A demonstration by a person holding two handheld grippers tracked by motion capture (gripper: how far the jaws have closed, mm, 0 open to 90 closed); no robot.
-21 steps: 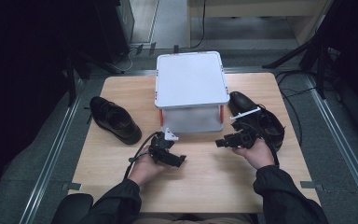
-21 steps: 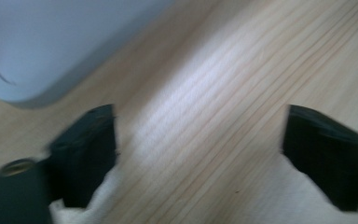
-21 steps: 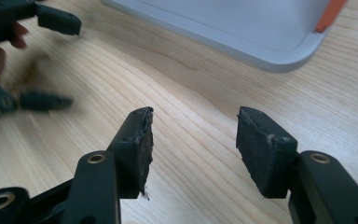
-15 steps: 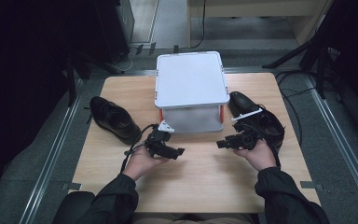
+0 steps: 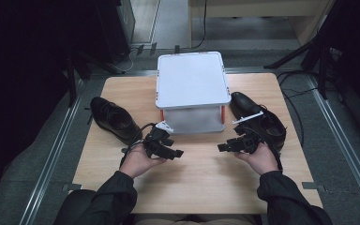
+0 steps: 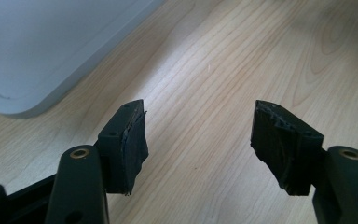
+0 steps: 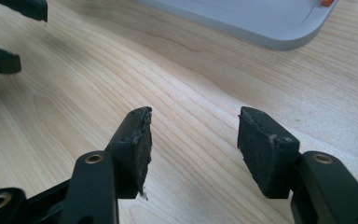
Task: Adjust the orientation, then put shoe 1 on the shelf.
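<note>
Black jaws of the left gripper [image 5: 176, 153] had drawn back from the white box [image 5: 193, 80] toward the left shoe [image 5: 114, 119] since the earlier high view, when that gripper sat closer to the box's front; the right gripper [image 5: 221, 148] had kept its place beside the right shoe [image 5: 259, 121]. Both pairs of fingers stood spread wide with nothing between them, only bare wood showing in the gap in the left gripper view [image 6: 199, 140] and in the right gripper view [image 7: 193, 140]. Ahead of the left fingers lay an open stretch of pale wooden table [image 5: 201, 178], and the two grippers pointed at one another across it, well apart. Just beyond both sets of fingertips, the box rested at the table's far middle, its rounded lower corner near the left fingers [image 6: 130, 140]. Its lid was flat, pale grey-white with rounded corners, and small orange clips [image 5: 223, 112] showed at the front corners below the rim. Each shoe was dark, glossy leather, one lying outside each gripper and close to the table's side edges.
</note>
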